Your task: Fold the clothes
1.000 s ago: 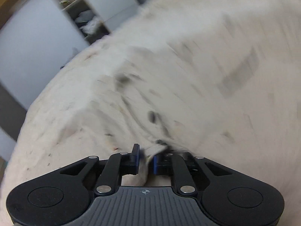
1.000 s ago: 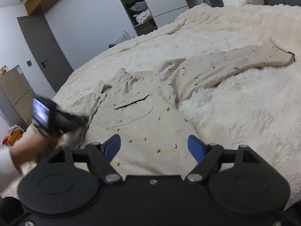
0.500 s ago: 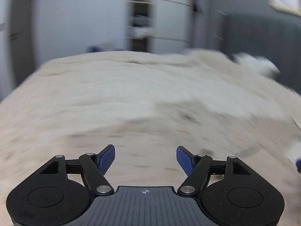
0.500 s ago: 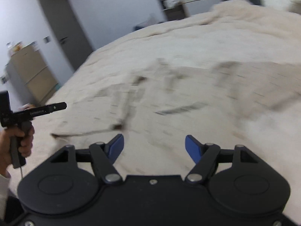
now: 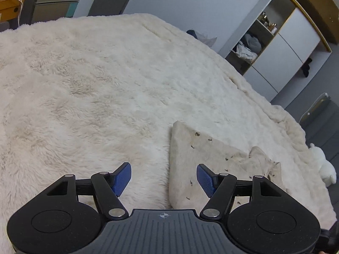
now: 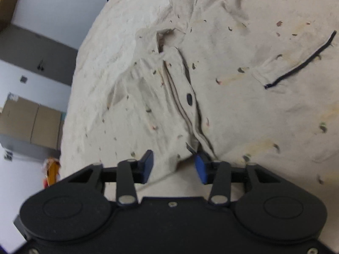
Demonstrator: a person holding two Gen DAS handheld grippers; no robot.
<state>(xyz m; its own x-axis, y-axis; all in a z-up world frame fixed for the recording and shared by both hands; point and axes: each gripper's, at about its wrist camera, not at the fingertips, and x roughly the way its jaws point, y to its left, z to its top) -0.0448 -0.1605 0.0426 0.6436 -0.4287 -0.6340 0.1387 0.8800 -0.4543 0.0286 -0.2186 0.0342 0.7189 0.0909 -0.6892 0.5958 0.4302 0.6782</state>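
A beige shirt (image 6: 243, 63) with small dark specks lies spread on the fluffy cream bed cover (image 5: 95, 84). Its button placket, with one dark button (image 6: 189, 99), runs down to my right gripper (image 6: 173, 167). That gripper's blue pads have come in on a fold of the shirt's bottom edge, which fills the gap between them. A pocket with dark trim (image 6: 300, 61) lies to the right. My left gripper (image 5: 162, 177) hangs open over the bed cover, holding nothing. A corner of the shirt (image 5: 211, 154) lies under its right finger.
An open shelf unit (image 5: 254, 42) with clothes stands past the bed's far side. A white plush toy (image 5: 326, 165) sits at the bed's right edge. A low cabinet (image 6: 31, 124) and an orange object (image 6: 52, 169) are on the floor to the left.
My left gripper let go of the shirt, opened and swung away over bare bed cover. My right gripper dropped to the shirt's front edge and its jaws narrowed around the fabric.
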